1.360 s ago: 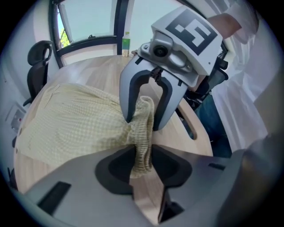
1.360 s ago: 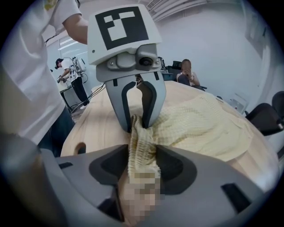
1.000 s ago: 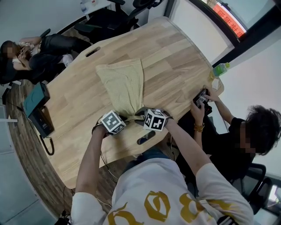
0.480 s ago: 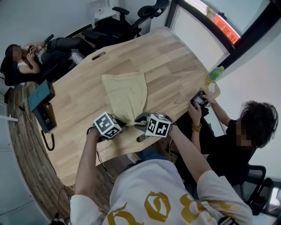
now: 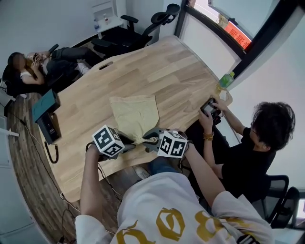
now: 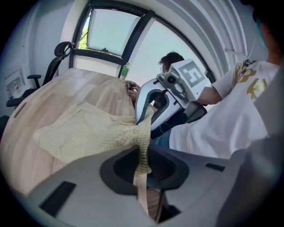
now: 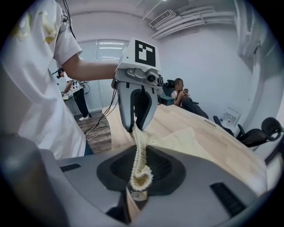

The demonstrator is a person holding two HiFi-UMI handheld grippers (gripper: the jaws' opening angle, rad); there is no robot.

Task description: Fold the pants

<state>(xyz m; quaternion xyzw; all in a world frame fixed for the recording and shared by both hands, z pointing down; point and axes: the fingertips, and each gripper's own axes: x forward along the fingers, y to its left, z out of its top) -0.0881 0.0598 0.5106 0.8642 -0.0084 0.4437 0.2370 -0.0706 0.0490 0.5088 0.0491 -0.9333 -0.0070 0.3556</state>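
On a pale wooden desk (image 5: 167,71) in an office: yellow pants (image 5: 136,114), near end raised at the desk's edge. Fingers of left gripper (image 5: 128,141) and right gripper (image 5: 149,137) pinched tight on its bunched edge. Probably light, limp, thin cloth, prone to sagging; best taken at the corners.

I'm looking at an office meeting room. There's a long wooden counter (image 5: 181,71), black swivel chairs (image 5: 162,14) at the far end and big dark-framed windows (image 5: 224,21). Also plain white walls, a ceiling air vent (image 7: 162,18) and a corded desk phone (image 5: 47,127). One seated person (image 5: 259,143) is alongside, another (image 5: 28,66) in the corner.
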